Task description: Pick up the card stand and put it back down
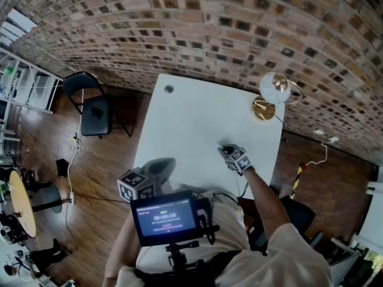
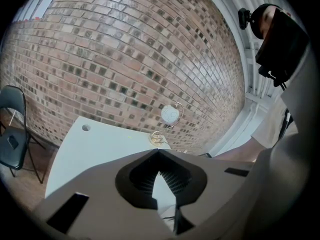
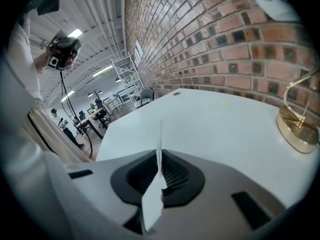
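Note:
The card stand [image 1: 264, 109] has a round gold base and a curled wire that holds a round white card [image 1: 276, 87]. It stands upright at the far right corner of the white table [image 1: 191, 121], and also shows in the left gripper view [image 2: 158, 139] and the right gripper view [image 3: 298, 130]. My right gripper [image 1: 224, 149] hovers low over the table's middle, well short of the stand. Its jaws [image 3: 160, 154] are shut on a thin white card seen edge-on. My left gripper [image 1: 170, 162] stays near the table's front edge, shut [image 2: 159, 155] with nothing in it.
A small round hole [image 1: 169, 89] marks the table's far left corner. A brick wall [image 1: 197, 28] runs behind the table. A black folding chair [image 1: 93, 109] stands on the wooden floor to the left. A small monitor [image 1: 165, 216] hangs at my chest.

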A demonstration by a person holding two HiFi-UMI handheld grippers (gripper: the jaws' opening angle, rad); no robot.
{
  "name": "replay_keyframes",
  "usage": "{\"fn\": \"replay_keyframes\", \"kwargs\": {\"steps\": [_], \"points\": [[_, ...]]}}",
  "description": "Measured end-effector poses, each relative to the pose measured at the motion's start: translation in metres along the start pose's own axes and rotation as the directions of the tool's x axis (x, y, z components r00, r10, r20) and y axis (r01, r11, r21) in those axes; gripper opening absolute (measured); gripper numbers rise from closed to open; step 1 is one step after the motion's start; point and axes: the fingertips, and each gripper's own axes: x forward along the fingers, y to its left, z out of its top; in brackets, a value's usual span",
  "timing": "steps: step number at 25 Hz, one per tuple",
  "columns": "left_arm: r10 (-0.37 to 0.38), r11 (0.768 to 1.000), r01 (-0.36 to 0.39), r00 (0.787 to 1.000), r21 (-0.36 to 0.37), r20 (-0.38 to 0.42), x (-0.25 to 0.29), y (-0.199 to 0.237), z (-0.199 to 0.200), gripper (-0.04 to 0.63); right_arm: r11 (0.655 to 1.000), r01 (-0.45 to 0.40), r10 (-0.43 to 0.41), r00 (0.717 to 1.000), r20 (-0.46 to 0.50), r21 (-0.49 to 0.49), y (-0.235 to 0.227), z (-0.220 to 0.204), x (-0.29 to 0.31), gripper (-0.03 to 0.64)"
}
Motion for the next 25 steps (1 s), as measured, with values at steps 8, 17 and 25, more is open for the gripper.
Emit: {"fn": "replay_keyframes", "kwargs": {"steps": [8,17,25], "points": [[0.013,1.0,-0.013,1.0,0.008,0.004,-0.007,0.004,-0.001,0.0,0.999,0.046,-0.046,0.999,-0.016,0.003,-0.008,-0.011,0.007,0.116],[-0.007,1.0,0.007,1.0,0.002,0.026,-0.013,0.009,-0.003,0.0,0.993,0.116,-0.118,0.99,0.071,0.032,-0.006,0.011,-0.028,0.299],[-0.046,0.999,0.045,0.996,0.013,0.08,-0.028,0.027,0.011,0.0,0.955,0.211,-0.271,0.908,0.32,0.21,-0.007,0.086,-0.115,0.271]]}}
